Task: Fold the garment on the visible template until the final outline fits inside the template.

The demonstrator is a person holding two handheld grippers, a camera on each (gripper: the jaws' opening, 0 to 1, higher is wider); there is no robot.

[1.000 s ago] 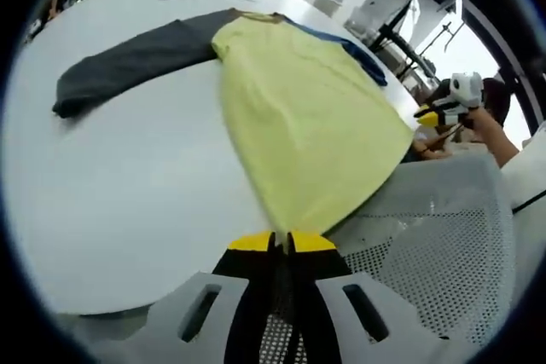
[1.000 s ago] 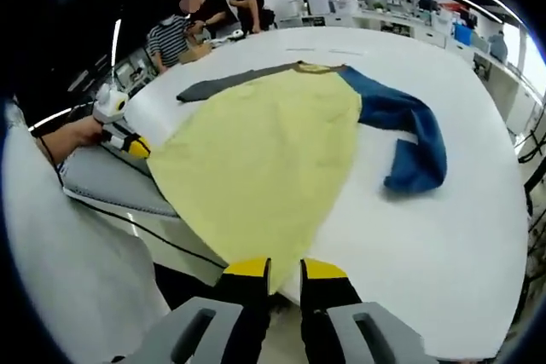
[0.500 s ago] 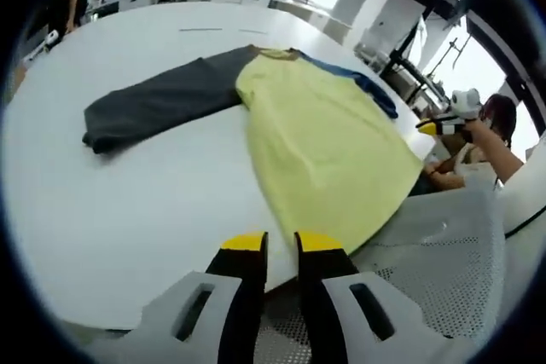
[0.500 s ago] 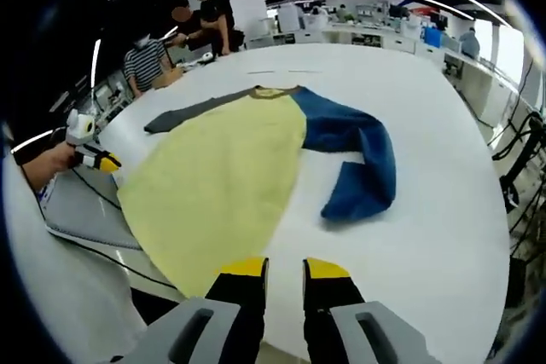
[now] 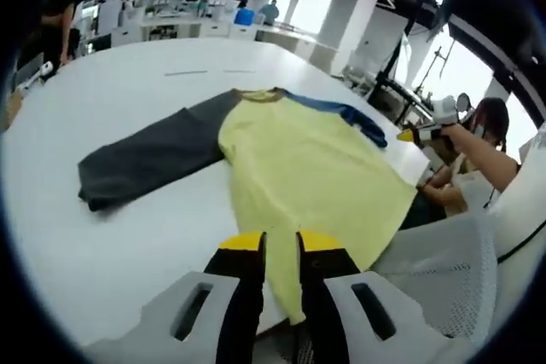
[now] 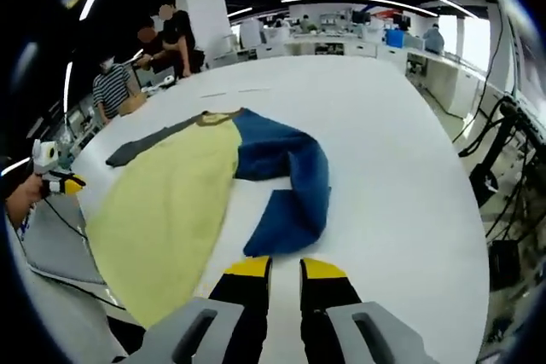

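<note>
a yellow-bodied shirt (image 5: pixel 307 172) with one dark grey sleeve (image 5: pixel 149 155) and one blue sleeve (image 6: pixel 290 181) lies spread on the round white worktop (image 5: pixel 128 236), its hem hanging over the near edge. our left tongs (image 5: pixel 280 243) and right tongs (image 6: pixel 280 268) hover slightly parted, gripping nothing. we should pinch a sleeve cuff cleanly and fold it inward.

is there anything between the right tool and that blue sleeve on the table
Nothing visible. In the right gripper view the right tool hangs open just short of the blue sleeve, with bare white table between its tips and the sleeve's folded end. The yellow body lies off to one side.
</note>
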